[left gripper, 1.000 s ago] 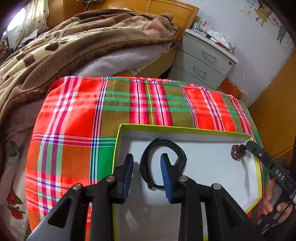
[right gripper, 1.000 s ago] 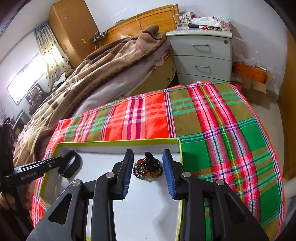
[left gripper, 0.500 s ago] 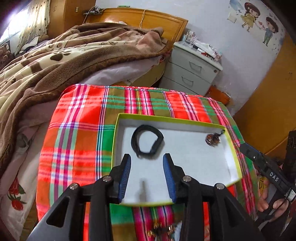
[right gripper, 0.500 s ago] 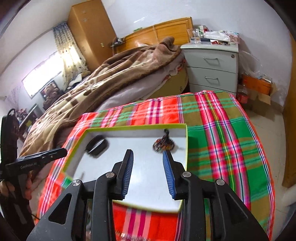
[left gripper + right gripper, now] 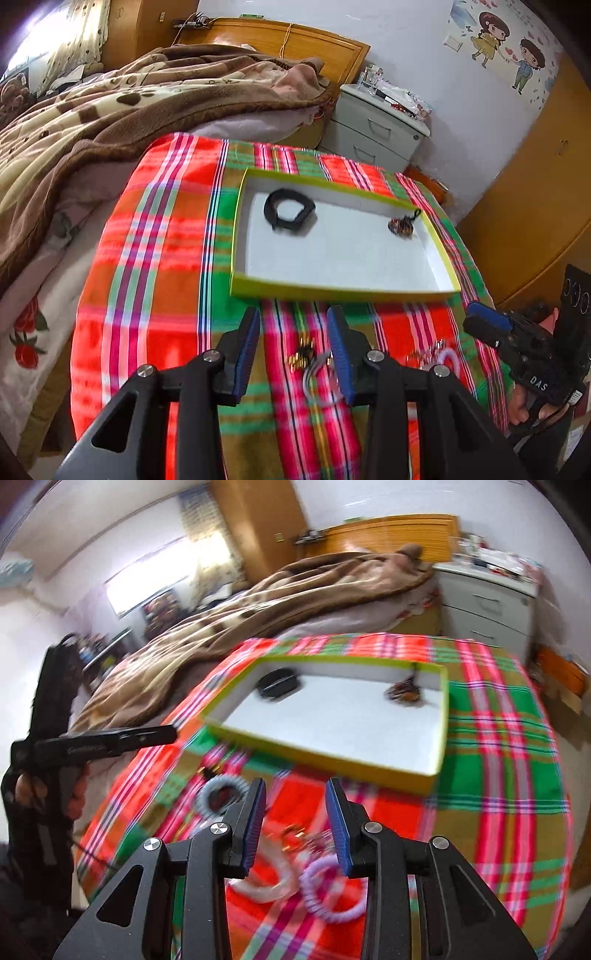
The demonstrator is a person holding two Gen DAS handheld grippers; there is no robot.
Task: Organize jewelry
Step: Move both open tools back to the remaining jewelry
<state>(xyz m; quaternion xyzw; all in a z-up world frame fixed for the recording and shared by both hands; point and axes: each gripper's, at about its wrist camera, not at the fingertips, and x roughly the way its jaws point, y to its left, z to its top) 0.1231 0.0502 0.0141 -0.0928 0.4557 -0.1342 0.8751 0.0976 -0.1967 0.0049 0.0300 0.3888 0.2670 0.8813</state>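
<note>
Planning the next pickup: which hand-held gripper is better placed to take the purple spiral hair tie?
Right. The right hand-held gripper is empty, with the purple spiral hair tie just below its fingertips. The left hand-held gripper, jaws opening and empty, faces a gold piece instead.

The red-and-green plaid tablecloth (image 5: 155,258) looks like thin woven cloth, matt. The shallow lime-edged box (image 5: 343,291) seems cardboard with a matt white inside. The black band (image 5: 290,210) in it looks rubbery. The lilac coil hair tie (image 5: 328,893) is glossy plastic, and the brown paw-print blanket (image 5: 110,110) is fuzzy fleece.
</note>
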